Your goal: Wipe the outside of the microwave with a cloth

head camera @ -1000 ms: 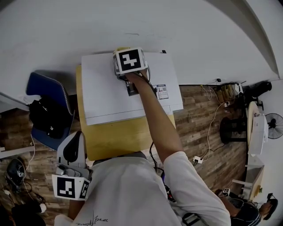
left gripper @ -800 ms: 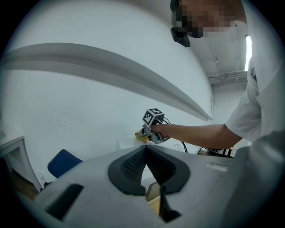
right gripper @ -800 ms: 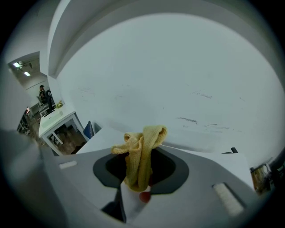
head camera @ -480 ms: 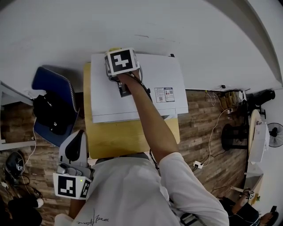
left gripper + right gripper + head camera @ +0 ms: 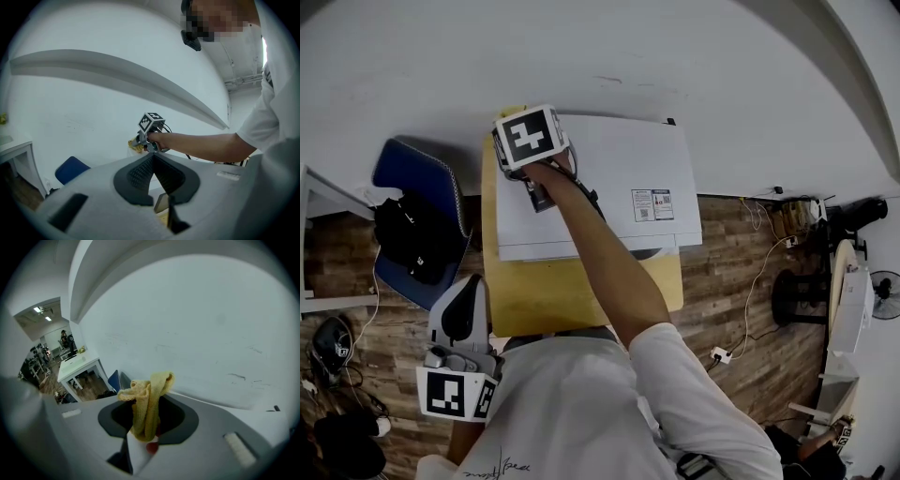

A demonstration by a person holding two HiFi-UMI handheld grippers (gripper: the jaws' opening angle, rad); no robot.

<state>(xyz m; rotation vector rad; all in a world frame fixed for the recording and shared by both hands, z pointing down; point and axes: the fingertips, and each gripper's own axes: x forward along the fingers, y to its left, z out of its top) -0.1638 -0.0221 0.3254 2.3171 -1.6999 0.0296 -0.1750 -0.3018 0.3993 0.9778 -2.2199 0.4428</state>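
Cloth (image 5: 147,404) pinched tight in right gripper (image 5: 146,434), bunched end sticking forward so it'd meet the surface first. I had it at the back-left corner of the white microwave (image 5: 609,178) top, near the wall (image 5: 581,56). Left gripper (image 5: 153,164) pressed together, empty, parked low at my side, clear of the stroke.

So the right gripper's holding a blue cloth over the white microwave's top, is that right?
No, the cloth is yellow, not blue. The right gripper view shows it pinched in the right gripper, which is over the white microwave's top.
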